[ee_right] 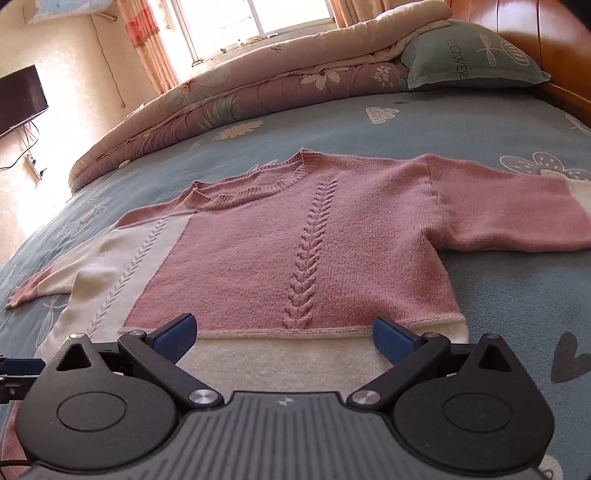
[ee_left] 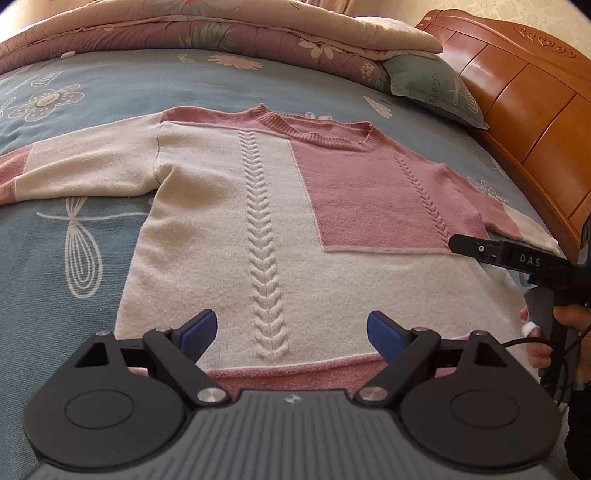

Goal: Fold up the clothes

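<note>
A pink and cream knit sweater [ee_left: 266, 206] lies flat, front up, on the blue flowered bed sheet [ee_left: 55, 258], with both sleeves spread out sideways. My left gripper [ee_left: 291, 334] is open and empty, just above the cream hem near the cable stitch. My right gripper [ee_right: 284, 338] is open and empty, above the cream lower band on the sweater's [ee_right: 295, 251] pink side. The right gripper also shows in the left wrist view [ee_left: 465, 245], over the sweater's right edge.
A folded quilt [ee_left: 221, 33] and a grey-green pillow [ee_left: 432, 88] lie at the far side of the bed. A wooden headboard [ee_left: 524, 110] runs along the right. A dark screen [ee_right: 18, 99] hangs on the wall at the left.
</note>
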The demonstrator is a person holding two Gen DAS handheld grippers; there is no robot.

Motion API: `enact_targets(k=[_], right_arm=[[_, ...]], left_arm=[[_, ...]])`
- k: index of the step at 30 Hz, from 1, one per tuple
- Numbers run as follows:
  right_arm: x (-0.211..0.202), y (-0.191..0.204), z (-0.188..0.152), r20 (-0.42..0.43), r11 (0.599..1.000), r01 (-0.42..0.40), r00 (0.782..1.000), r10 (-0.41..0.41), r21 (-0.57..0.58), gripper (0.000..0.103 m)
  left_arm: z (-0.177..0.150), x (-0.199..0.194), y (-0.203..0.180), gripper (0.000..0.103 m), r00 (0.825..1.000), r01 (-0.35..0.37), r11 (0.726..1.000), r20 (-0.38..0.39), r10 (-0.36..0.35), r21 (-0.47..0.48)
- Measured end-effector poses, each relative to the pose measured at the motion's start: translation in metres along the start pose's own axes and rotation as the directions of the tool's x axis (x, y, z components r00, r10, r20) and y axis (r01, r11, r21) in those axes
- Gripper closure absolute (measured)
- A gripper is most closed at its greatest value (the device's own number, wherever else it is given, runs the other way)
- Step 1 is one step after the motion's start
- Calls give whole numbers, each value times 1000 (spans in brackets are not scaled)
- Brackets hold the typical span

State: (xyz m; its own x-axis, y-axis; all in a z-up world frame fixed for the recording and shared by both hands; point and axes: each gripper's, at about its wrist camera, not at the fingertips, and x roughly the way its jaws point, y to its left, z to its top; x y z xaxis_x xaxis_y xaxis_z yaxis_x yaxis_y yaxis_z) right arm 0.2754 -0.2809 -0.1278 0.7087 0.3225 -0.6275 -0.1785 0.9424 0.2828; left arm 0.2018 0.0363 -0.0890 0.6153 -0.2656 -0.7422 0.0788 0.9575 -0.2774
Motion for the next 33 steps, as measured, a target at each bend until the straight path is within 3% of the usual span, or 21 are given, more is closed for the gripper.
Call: enact_targets(k=[4,8,13,17,20,24,29,33], right_arm=[[16,-16,5,38,986,148,989,-145,-75,0],[5,-25,11,6,996,89,996,-89,-12,0],[-23,-10,-12,-39,1000,-1,999,3,31,0],[-41,-16,-43,-44,998,60,997,-61,-26,0],[-60,-24,-49,-60,999,40,997,-39,4,0],[-71,-22,-50,-72,998,54,996,-51,34,0],[-72,-13,-43,-86,994,94,992,-89,61,0],[-67,1,-4,-40,993,116,992,-118,-37,0]], left_arm=[[1,10,9,14,1000,10,1000,-7,-10,-9],[2,14,11,11,1000,21,1000,-1,-21,-2],[1,15,5,10,1000,3,1000,-1,-3,26],[0,12,5,10,1000,7,1000,-16,-6,29],[5,12,5,9,999,17,1000,-28,-17,25],[24,10,-4,10,998,50,998,-33,-49,40],[69,10,-29,9,994,97,976,25,-104,194],[105,33,-33,9,991,97,966,62,-115,238]])
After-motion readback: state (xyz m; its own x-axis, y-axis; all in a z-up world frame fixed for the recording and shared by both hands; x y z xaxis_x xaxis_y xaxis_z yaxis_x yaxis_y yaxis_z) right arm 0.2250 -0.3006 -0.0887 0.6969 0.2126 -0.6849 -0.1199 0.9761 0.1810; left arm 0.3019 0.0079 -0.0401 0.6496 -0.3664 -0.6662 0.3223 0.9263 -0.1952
